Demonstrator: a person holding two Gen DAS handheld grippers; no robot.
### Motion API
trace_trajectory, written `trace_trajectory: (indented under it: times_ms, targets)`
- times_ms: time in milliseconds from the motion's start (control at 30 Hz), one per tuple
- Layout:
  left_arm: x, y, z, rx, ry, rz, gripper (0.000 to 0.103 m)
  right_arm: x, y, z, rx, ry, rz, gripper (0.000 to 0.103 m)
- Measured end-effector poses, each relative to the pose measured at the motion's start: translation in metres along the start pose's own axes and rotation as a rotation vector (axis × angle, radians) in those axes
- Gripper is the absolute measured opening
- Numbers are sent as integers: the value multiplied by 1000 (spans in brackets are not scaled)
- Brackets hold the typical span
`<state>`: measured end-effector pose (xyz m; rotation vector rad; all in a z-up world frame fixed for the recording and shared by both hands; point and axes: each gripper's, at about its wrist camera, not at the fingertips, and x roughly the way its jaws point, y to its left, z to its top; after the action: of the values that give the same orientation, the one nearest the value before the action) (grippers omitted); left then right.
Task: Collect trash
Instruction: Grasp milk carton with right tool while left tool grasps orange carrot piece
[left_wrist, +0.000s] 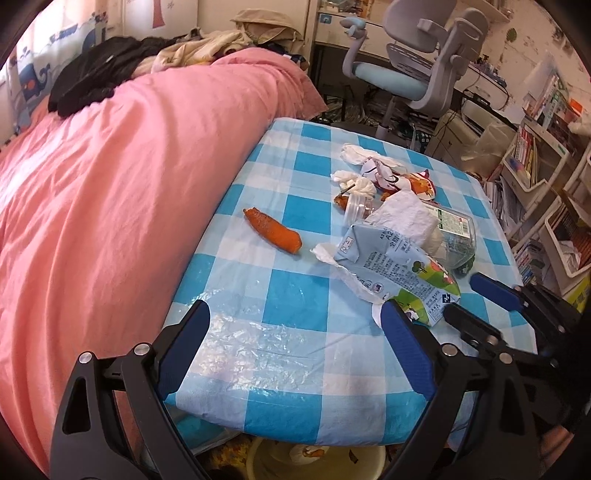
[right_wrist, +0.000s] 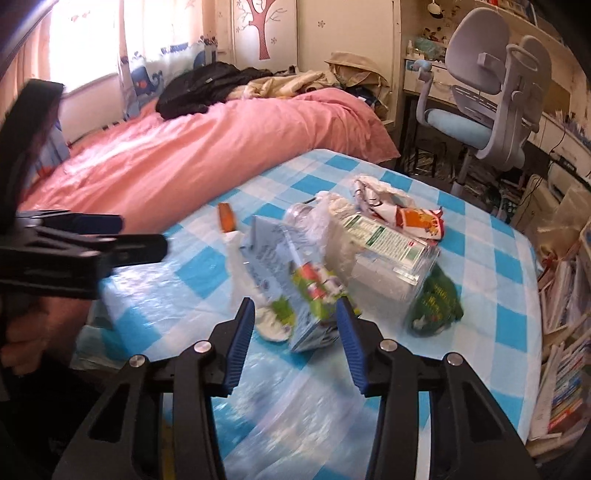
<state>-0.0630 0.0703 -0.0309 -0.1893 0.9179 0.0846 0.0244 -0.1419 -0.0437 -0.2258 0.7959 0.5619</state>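
Note:
A pile of trash lies on the blue-checked table (left_wrist: 295, 295): a flattened milk carton (left_wrist: 391, 266) (right_wrist: 295, 280), white tissues (left_wrist: 402, 218), a clear plastic bottle (left_wrist: 454, 232) (right_wrist: 384, 251), a snack wrapper (left_wrist: 417, 184) (right_wrist: 417, 218) and a green wrapper (right_wrist: 439, 299). A carrot piece (left_wrist: 273, 230) (right_wrist: 226, 216) lies apart to the left. My right gripper (right_wrist: 293, 314) is open with the carton's near end between its fingers; the left pad stands clear of it. My left gripper (left_wrist: 293, 319) hangs wide open over bare cloth, holding nothing.
A pale bucket (left_wrist: 314, 458) with a piece of trash in it stands under the table's near edge. A pink bed (left_wrist: 129, 184) borders the table on the left. A desk chair (left_wrist: 417, 66) stands behind, and bookshelves (left_wrist: 535, 166) line the right.

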Motion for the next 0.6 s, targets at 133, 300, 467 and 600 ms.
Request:
trace_trajectory:
  times_ms: [133, 300, 467, 600]
  targets:
    - [5, 5, 0, -24, 19, -5, 90, 18, -2, 2, -15, 26, -13, 54]
    - [14, 6, 1, -40, 42, -12, 90, 16, -1, -2, -25, 34, -3, 35]
    - [22, 9, 8, -58, 57, -22, 90, 5, 2, -4, -29, 45, 30, 28]
    - [39, 24, 29, -100, 73, 10, 90, 14, -2, -3, 20, 68, 75, 56]
